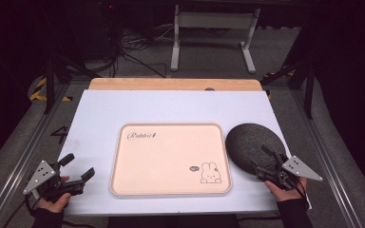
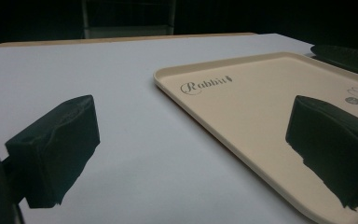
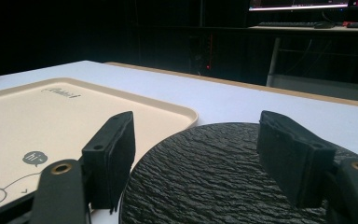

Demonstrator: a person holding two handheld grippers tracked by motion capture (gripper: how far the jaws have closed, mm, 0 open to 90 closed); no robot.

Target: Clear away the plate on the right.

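Dark round plate (image 1: 253, 146) sits at the table's right, just beside the cream tray (image 1: 171, 159). It looks stiff, rough-textured, likely heavy and breakable. Your right gripper (image 1: 266, 159) gapes wide over its near edge, holding nothing; pinch the rim there. Left gripper (image 1: 78, 167) is open too, empty.

Overhead camera, two low close views, shared tray (image 1: 171, 161)

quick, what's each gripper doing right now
left gripper: open, holding nothing, beside the tray.
right gripper: open, holding nothing, over the near edge of the dark plate.
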